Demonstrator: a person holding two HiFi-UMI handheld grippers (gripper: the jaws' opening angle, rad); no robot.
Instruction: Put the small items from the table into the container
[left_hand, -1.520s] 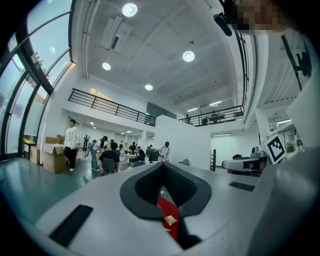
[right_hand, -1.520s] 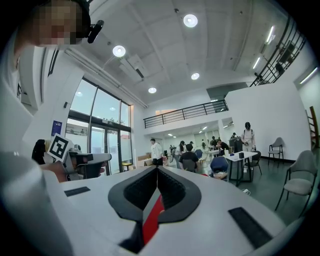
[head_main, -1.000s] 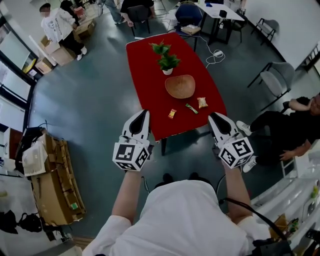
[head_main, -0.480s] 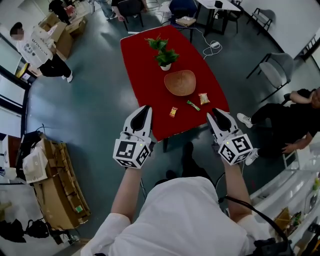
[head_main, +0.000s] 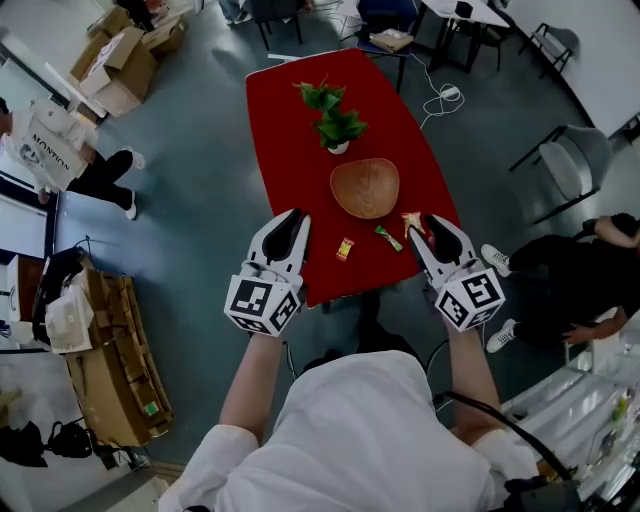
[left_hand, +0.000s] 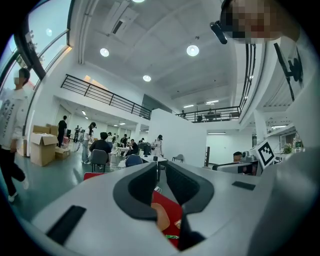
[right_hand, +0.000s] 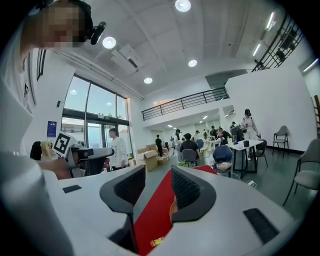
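Observation:
A red table (head_main: 300, 170) holds a wooden bowl (head_main: 365, 188). Near its front edge lie an orange packet (head_main: 345, 248), a green packet (head_main: 387, 238) and a snack bag (head_main: 411, 221) that my right gripper partly hides. My left gripper (head_main: 292, 218) hangs over the table's near left corner, its jaws a narrow gap apart with nothing between them (left_hand: 161, 170). My right gripper (head_main: 437, 226) is at the near right corner beside the snack bag. Its jaws (right_hand: 158, 175) are opening and hold nothing. Between them, further off, show the orange packet (right_hand: 157, 241) and the bowl (right_hand: 172, 212).
Two potted plants (head_main: 335, 125) stand behind the bowl on the table's far half. A seated person (head_main: 575, 290) is at the right with legs stretched toward the table. Cardboard boxes and a cart (head_main: 110, 350) stand at the left. Chairs and desks lie beyond the table.
Both grippers have moved forward from short of the table to over its near edge. The right gripper now covers part of the snack bag.

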